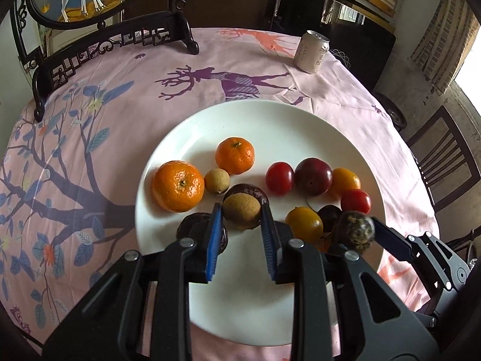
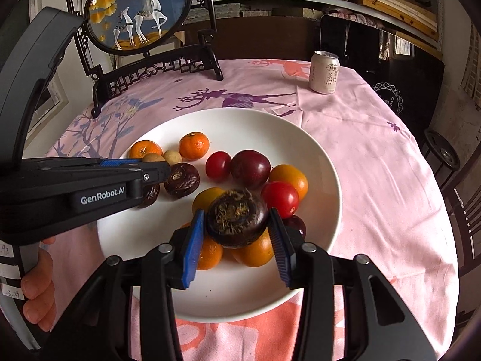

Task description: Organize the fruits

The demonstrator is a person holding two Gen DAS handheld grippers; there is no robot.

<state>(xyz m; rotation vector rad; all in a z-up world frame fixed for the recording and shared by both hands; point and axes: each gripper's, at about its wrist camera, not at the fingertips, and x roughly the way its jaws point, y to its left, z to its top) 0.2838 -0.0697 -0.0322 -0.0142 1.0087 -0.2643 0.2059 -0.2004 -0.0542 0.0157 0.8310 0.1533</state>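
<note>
A white plate (image 1: 270, 126) on the pink cloth holds several fruits. My left gripper (image 1: 240, 207) is shut on a tan longan (image 1: 242, 215) over the plate's near left part, beside two mandarins (image 1: 179, 186), a second longan (image 1: 217, 181) and dark water chestnuts (image 1: 255, 191). My right gripper (image 2: 237, 212) stands open around a dark water chestnut (image 2: 237, 221). Its blue pads (image 2: 192, 243) sit just clear of the chestnut's sides. That chestnut rests on orange kumquats (image 2: 255, 251) near cherry tomatoes (image 2: 281, 198) and a plum (image 2: 251, 169).
A drink can (image 2: 325, 72) stands at the table's far right. A dark carved stand with a round deer picture (image 2: 138, 9) occupies the far left. A chair (image 1: 445, 156) is off the right edge. A person's hand (image 2: 39, 294) grips the left tool.
</note>
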